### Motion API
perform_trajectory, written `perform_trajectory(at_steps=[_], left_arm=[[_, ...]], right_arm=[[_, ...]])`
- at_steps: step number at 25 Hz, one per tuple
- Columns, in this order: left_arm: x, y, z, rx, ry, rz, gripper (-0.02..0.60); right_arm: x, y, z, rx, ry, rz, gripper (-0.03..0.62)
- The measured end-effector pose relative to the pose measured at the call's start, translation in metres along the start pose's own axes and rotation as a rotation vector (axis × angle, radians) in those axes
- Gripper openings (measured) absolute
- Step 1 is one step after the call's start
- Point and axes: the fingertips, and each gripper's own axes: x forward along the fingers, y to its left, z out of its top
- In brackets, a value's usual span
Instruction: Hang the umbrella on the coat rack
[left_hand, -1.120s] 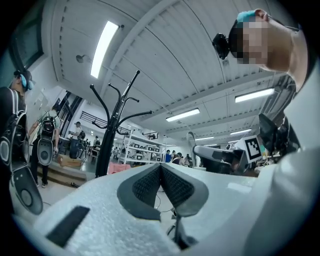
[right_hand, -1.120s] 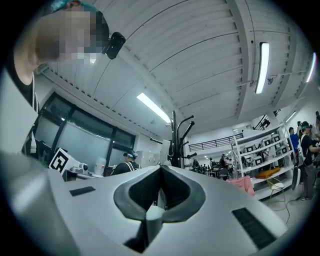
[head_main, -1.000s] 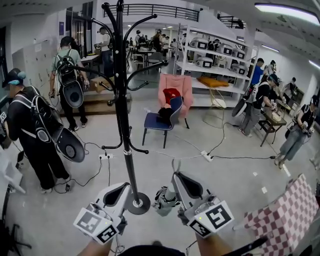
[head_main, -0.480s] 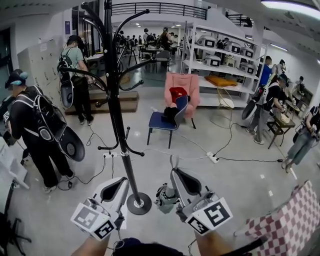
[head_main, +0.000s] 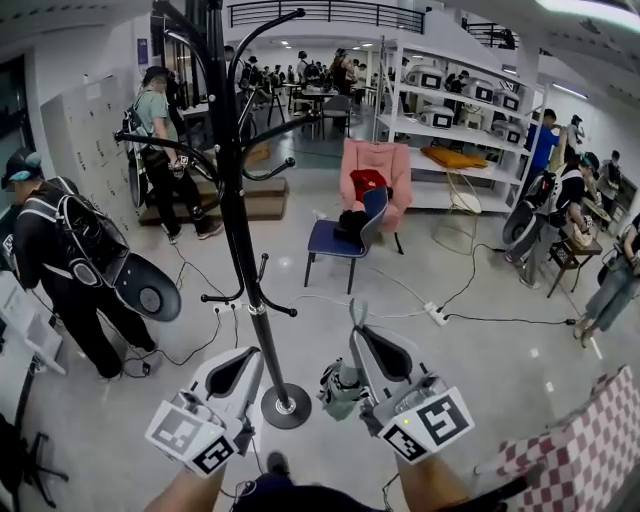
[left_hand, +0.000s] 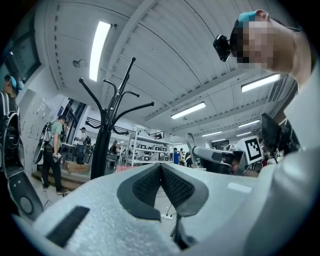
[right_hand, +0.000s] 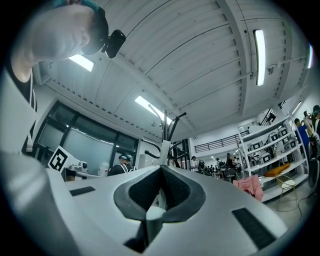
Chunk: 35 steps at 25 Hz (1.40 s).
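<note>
Coat rack nearer on grey floor; L gripper closed, empty; R gripper closed on umbrella.

White left tongs, right tongs, marker cubes

coat rack: top shifted left in view | backpack person at rear: walked right

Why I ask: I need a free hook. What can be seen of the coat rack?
The coat rack is a tall black pole, glossy like painted metal, upright on a round disc base on the pale floor, ahead of the left tool. Long curved arms branch near its top; short hooks sit lower. Nothing hangs on or touches it.
</note>
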Motion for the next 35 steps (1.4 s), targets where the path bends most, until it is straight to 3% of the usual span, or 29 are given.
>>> perform_trajectory(at_steps=[13,24,35], left_arm=[[0.033,0.041,0.014,-0.005,-0.037,-0.038,0.011],[0.098,0.057,0.04,-0.001,-0.089,-0.237,0.011],[0.136,0.107,0.03,-0.029,-0.083,-0.307,0.011]], right_arm=[[0.054,-0.013,0.005,-0.011,-0.023,-0.017,0.009],[0.103,-0.024,0.006,-0.045,-0.025,-0.096,0.009],[0.155,-0.054,-0.016,-0.08,-0.001,-0.205,0.009]])
